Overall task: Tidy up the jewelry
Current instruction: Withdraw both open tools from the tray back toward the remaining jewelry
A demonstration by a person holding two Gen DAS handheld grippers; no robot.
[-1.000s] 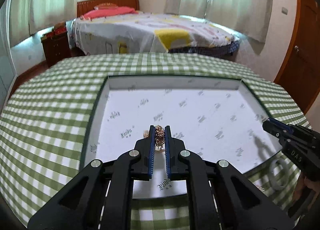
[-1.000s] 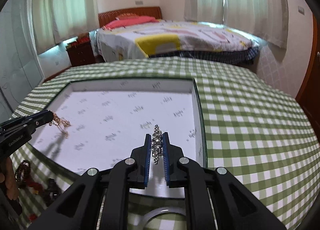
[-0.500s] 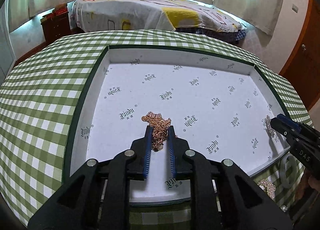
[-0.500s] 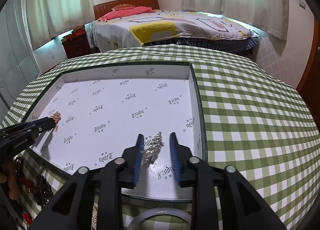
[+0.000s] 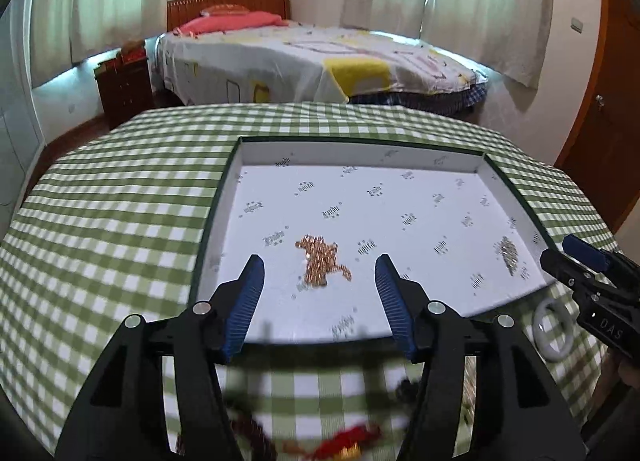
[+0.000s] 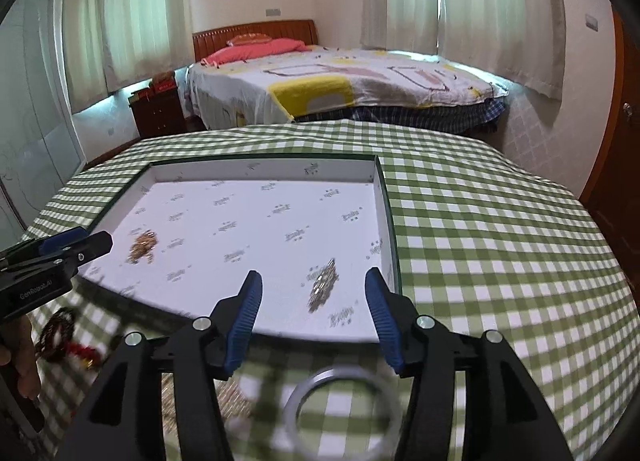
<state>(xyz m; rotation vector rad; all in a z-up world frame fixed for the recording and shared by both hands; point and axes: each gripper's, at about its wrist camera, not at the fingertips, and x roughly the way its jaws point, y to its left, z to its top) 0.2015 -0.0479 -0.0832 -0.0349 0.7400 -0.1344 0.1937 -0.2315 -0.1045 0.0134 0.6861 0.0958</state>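
Inside the white tray (image 5: 224,197), gold chain (image 5: 323,261) and silver piece (image 6: 323,288) lie beneath both opening, empty tools.

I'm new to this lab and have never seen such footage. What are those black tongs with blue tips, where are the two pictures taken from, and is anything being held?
No robot here: a person holds a two-finger gripper in each hand, each with a wide-angle camera looking along its fingers. One picture comes from the left gripper, the other from the right gripper. Both look down at a shallow white tray on a green checked tablecloth. In the tray lie a rose-gold chain and a silver piece. Each gripper's jaws are opening, with its piece lying loose between them, so nothing is held. A white bangle and red beads wait outside the tray.
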